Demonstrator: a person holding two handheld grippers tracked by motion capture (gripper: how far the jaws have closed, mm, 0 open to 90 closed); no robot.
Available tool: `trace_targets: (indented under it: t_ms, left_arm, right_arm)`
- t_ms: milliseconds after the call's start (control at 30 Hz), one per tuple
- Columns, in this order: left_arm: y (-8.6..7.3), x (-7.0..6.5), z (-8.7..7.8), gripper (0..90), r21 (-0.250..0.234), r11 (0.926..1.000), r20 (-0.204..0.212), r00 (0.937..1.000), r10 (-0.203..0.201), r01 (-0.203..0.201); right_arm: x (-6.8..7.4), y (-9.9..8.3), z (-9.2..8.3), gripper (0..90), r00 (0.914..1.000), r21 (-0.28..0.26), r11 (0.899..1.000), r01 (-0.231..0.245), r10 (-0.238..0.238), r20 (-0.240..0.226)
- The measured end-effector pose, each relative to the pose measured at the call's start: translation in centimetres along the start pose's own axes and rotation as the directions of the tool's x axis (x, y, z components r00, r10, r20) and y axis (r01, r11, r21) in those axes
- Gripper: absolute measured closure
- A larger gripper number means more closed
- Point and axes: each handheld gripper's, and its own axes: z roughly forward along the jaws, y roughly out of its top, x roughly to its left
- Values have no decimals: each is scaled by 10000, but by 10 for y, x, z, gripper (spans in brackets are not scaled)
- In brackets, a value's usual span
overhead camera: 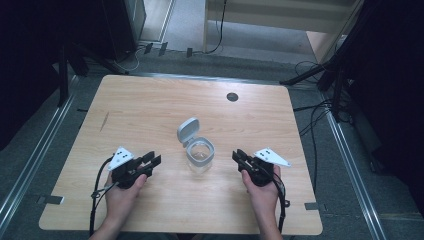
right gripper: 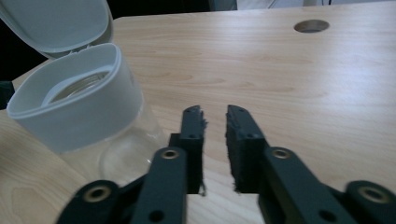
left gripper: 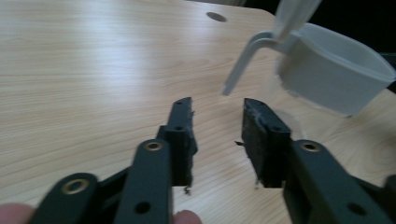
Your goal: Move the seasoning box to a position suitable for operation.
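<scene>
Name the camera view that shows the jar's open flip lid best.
The right gripper view: the flip lid is large and sharp, raised behind the jar's white collar, its inner face showing. The high view shows the lid whole but small, hinged back from the jar. The left gripper view catches it blurred, edge-on and cropped.

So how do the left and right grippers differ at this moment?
The left gripper sits left of the clear jar, jaws pointing right; the right gripper sits on the jar's other side, pointing left. The left's jaws gape wider than the right's. Both are open, hand-held, holding nothing, apart from the jar.
</scene>
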Motion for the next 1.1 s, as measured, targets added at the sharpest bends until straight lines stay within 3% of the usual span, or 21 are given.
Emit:
trace_targets:
  t_ms: [33, 67, 133, 167, 400, 500, 667, 900, 1100]
  left_arm:
    - [1, -5, 4, 768, 78, 10000, 78, 10000, 6, -7]
    - [2, -10, 8, 768, 138, 9999, 201, 9998, 28, -31]
    - [5, -25, 19, 886, 362, 9989, 250, 9993, 273, -282]
    - [6, -28, 22, 900, 389, 9988, 214, 9993, 294, -303]
    - [7, -40, 38, 900, 692, 9976, 51, 10000, 75, -78]
    - [8, -45, 42, 900, 773, 9968, 79, 9998, 176, -181]
    - [9, -52, 46, 900, 801, 9964, -99, 9996, 277, -269]
    - [11, -51, 45, 899, 773, 9968, -364, 9990, 244, -215]
    - [12, -49, 43, 887, 735, 9971, -446, 9988, 217, -184]
  right_arm:
    - [5, 3, 10, 884, 9998, 7, 10000, 6, -5, -206]
    - [5, 3, 10, 884, 9998, 7, 10000, 6, -5, -206]
    - [9, 7, 23, 900, 9992, 114, 9998, 148, -144, -385]
    - [10, 8, 27, 900, 9986, 198, 9997, 135, -125, -510]
    - [14, 14, 50, 900, 9973, 455, 9982, 403, -373, -636]
    - [16, 16, 55, 900, 9954, 553, 9970, 538, -491, -827]
    - [23, 15, 53, 900, 9913, 424, 9962, 767, -716, -1100]
    - [33, 15, 46, 900, 9892, 268, 9951, 948, -911, -1151]
    - [50, 3, 37, 900, 9963, 114, 9982, 584, -575, -635]
